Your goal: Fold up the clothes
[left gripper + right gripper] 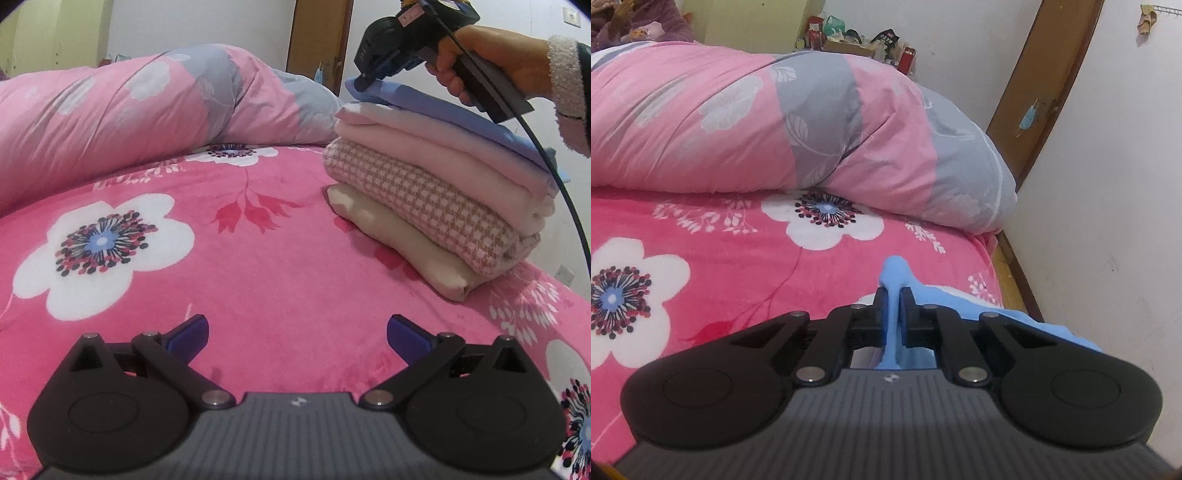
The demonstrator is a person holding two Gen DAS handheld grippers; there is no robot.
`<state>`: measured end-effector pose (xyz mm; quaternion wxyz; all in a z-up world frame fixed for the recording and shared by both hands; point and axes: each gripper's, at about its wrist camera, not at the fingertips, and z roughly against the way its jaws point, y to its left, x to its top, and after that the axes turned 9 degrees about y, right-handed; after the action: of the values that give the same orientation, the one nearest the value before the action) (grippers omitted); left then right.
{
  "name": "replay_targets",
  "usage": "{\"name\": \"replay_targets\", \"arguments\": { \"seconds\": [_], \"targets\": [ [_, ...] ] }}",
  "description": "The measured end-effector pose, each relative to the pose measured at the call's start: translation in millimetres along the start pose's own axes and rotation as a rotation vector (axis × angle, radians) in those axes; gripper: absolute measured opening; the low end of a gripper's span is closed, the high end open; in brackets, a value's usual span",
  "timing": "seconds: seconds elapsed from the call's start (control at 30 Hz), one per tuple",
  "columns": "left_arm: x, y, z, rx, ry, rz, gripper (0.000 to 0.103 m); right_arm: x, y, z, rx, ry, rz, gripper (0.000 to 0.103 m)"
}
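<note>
My left tongs (297,334) hang over the pink flowered blanket (258,258), jaws wide apart and holding nothing. Further off, my right tongs (894,312) are pinched together on a fold of the blue garment (443,110), which lies on top of the pile of folded clothes (436,206). Behind sits the rolled duvet (147,110).
</note>
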<state>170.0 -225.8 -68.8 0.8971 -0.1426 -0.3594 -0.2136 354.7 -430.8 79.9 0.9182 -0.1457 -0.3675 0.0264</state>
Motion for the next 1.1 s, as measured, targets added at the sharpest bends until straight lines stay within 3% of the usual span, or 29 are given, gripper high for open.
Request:
{"name": "replay_targets", "arguments": {
  "seconds": [0.43,0.5,0.57,0.6,0.73,0.87,1.1],
  "targets": [
    [0,4,-6,0.012,0.020,0.017,0.103,1,21,-18,0.010,0.018,0.120,0.008],
    [1,2,-4,0.019,0.018,0.011,0.103,0,16,-4,0.017,-0.007,0.116,0.020],
    [2,0,0,0.028,0.014,0.007,0.103,-3,5,23,0.018,-0.079,0.105,0.048],
    [3,-1,3,0.032,0.011,0.005,0.103,-6,-5,41,0.018,-0.124,0.077,0.053],
    [6,-4,16,0.042,-0.002,0.001,0.103,-39,-76,113,0.051,-0.241,-0.161,0.062],
    [10,-7,31,0.033,-0.006,0.005,0.103,-110,-152,165,0.093,-0.261,-0.489,0.064],
    [7,-10,63,0.041,0.028,-0.001,0.103,-238,-219,161,0.254,-0.184,-0.953,0.064]
  ]
}}
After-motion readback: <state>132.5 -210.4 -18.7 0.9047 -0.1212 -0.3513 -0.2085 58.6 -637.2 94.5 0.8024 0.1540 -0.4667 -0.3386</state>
